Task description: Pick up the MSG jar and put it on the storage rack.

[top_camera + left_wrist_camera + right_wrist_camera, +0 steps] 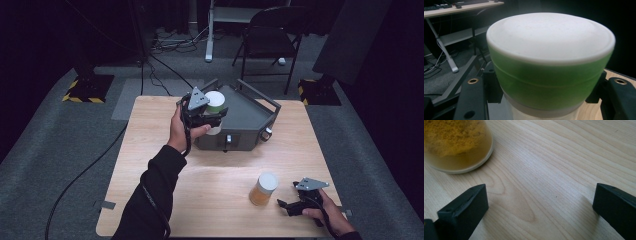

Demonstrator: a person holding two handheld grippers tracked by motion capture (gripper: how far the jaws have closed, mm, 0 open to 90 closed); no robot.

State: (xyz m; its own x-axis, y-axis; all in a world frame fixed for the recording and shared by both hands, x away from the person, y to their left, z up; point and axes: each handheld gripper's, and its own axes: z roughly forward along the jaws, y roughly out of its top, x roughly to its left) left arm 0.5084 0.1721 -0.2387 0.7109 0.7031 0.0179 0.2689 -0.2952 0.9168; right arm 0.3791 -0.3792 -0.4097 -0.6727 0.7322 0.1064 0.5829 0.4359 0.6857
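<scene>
A jar with a white lid and a green band [216, 101] hangs over the near left corner of a grey metal tray [250, 112] at the back of the wooden table [210, 200]. My left gripper [215, 116] is shut on it; in the left gripper view the black jaws press on both sides of the jar [549, 62] below its green band. A second jar of orange-yellow powder with a white lid [263, 189] stands at the front right. My right gripper [286, 206] rests just right of it, open with bare wood between its jaws [540, 202], the powder jar [456, 145] ahead and to the left.
The tray has raised bar rims and small knobs on its front wall. A folding chair [270, 35] stands behind the table, with cables on the floor. Yellow-and-black stand bases [87, 87] [312, 90] flank the far corners.
</scene>
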